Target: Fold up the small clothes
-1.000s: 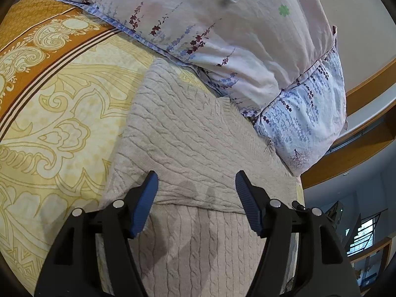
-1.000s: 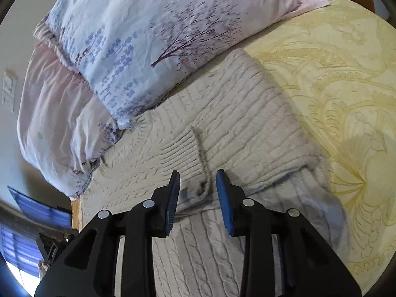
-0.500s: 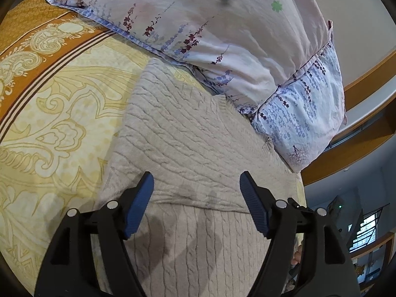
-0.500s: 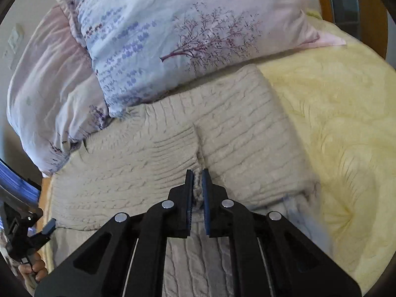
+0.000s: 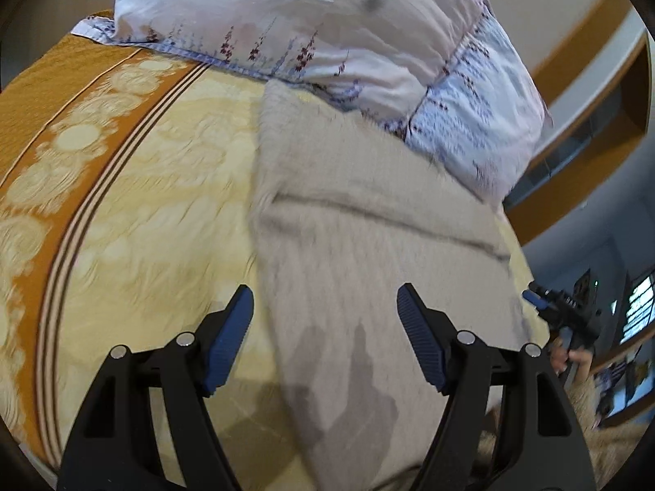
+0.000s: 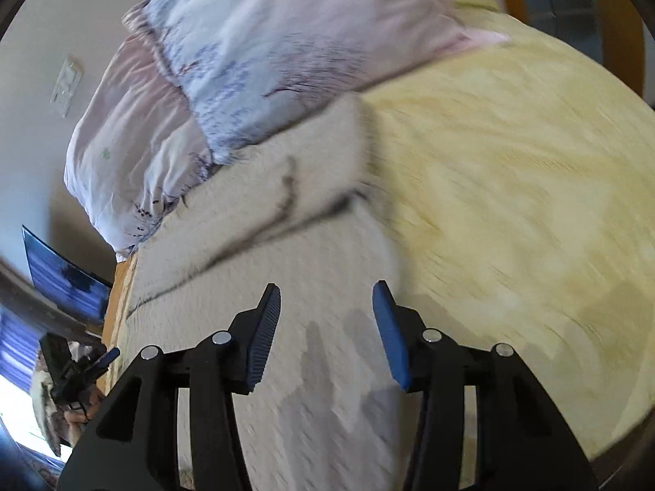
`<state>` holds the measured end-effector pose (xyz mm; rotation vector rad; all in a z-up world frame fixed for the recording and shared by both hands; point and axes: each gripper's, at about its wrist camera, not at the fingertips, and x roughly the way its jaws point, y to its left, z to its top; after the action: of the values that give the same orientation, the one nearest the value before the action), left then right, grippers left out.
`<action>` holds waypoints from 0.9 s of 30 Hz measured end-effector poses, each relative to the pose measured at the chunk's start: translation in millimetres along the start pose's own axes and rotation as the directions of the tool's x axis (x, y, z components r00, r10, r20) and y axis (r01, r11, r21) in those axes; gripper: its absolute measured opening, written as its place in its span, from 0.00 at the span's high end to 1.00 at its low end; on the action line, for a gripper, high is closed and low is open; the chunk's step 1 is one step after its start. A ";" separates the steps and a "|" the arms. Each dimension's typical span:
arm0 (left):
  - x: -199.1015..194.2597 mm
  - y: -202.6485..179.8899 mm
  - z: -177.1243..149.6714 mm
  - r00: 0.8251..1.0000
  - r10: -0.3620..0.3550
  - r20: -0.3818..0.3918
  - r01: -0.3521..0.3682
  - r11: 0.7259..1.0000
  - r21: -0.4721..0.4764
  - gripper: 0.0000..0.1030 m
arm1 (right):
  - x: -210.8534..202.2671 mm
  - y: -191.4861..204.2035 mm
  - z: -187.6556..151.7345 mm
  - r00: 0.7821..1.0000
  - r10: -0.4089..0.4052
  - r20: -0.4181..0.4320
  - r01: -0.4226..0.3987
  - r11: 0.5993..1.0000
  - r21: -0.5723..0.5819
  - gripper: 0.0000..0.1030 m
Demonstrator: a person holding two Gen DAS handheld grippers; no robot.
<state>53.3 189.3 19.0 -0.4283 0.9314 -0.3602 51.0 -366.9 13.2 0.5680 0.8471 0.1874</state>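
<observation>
Lying flat on a yellow patterned bedspread [image 5: 155, 188], a beige knit sweater [image 5: 352, 253] reached floral pillows [image 5: 327, 28] at its far end. Above it, left gripper [image 5: 323, 315] and right gripper [image 6: 325, 319] both hovered, jaws apart, empty.

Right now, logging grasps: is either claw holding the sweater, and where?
Nothing is held. The left claw and right claw are both open above the beige sweater.
</observation>
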 end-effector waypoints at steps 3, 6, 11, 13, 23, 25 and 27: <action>-8.5 3.7 -18.5 1.000 -0.019 -0.019 0.019 1.000 0.001 0.30 | -6.8 -19.6 -13.3 0.999 0.028 -0.036 -0.027 0.999 0.039 0.53; -10.9 6.5 -34.6 0.999 -0.037 -0.040 0.036 0.999 -0.019 0.32 | -8.4 -29.8 -29.4 0.993 0.084 -0.082 -0.079 0.995 0.062 0.53; -15.2 3.6 -54.2 0.992 -0.118 -0.040 0.116 0.992 -0.040 0.42 | -8.1 -32.6 -50.7 0.971 0.208 -0.118 -0.199 0.976 0.090 0.58; -15.2 -0.7 -64.3 0.987 -0.153 -0.046 0.152 0.988 -0.035 0.45 | -7.8 -32.4 -58.9 0.955 0.264 -0.133 -0.251 0.962 0.107 0.62; -20.3 -13.8 -107.4 0.938 -0.334 -0.091 0.334 0.942 -0.020 0.54 | -17.2 -24.5 -97.8 0.891 0.397 -0.220 -0.388 0.918 0.085 0.65; -18.1 -18.7 -112.8 0.933 -0.343 -0.107 0.345 0.939 -0.006 0.54 | -20.7 -21.4 -104.6 0.880 0.404 -0.248 -0.401 0.914 0.066 0.68; -14.5 -23.4 -116.5 0.928 -0.350 -0.129 0.353 0.936 0.004 0.55 | -21.9 -16.8 -112.8 0.878 0.383 -0.288 -0.390 0.920 0.034 0.70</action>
<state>-53.8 153.1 -20.4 -0.5541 0.9715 -0.7344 -49.2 -344.2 -40.8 0.6939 1.0073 0.6616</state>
